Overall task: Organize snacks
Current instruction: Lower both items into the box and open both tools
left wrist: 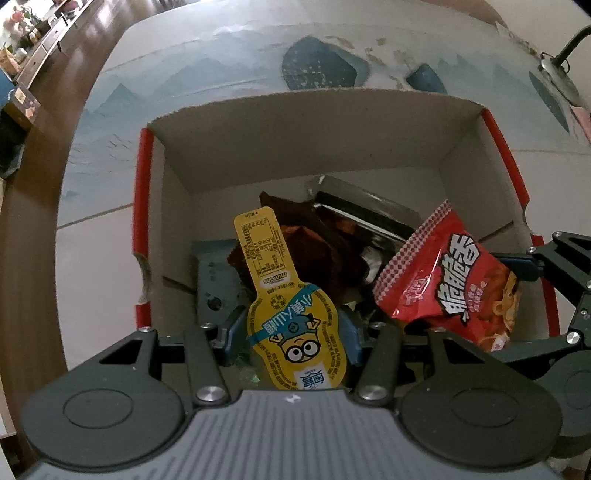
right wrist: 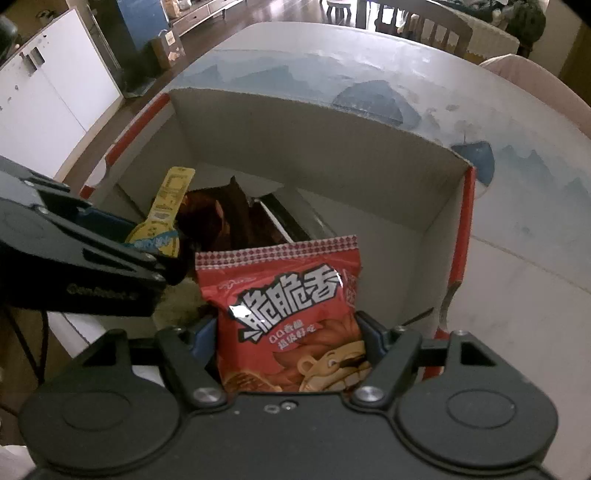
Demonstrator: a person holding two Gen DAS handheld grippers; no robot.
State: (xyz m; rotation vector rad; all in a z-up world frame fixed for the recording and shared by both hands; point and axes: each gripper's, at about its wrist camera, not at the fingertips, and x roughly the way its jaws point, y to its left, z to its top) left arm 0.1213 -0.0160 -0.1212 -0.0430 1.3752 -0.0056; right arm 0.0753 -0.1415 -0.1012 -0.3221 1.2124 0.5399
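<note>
An open cardboard box (left wrist: 306, 136) with red edges stands on the table and shows in the right wrist view too (right wrist: 314, 136). My left gripper (left wrist: 291, 328) is shut on a yellow Minions snack pack (left wrist: 291, 314) and holds it over the box's near side; the pack also shows in the right wrist view (right wrist: 166, 210). My right gripper (right wrist: 288, 332) is shut on a red snack bag (right wrist: 291, 314) over the box, also seen in the left wrist view (left wrist: 454, 280). Brown (left wrist: 317, 243) and silver (left wrist: 365, 206) packets lie inside the box.
The table (right wrist: 517, 192) has a pale blue mountain-pattern cover around the box. A lamp base (left wrist: 557, 74) stands at the far right of the table. Chairs (right wrist: 424, 22) and a white cabinet (right wrist: 48, 92) stand beyond the table.
</note>
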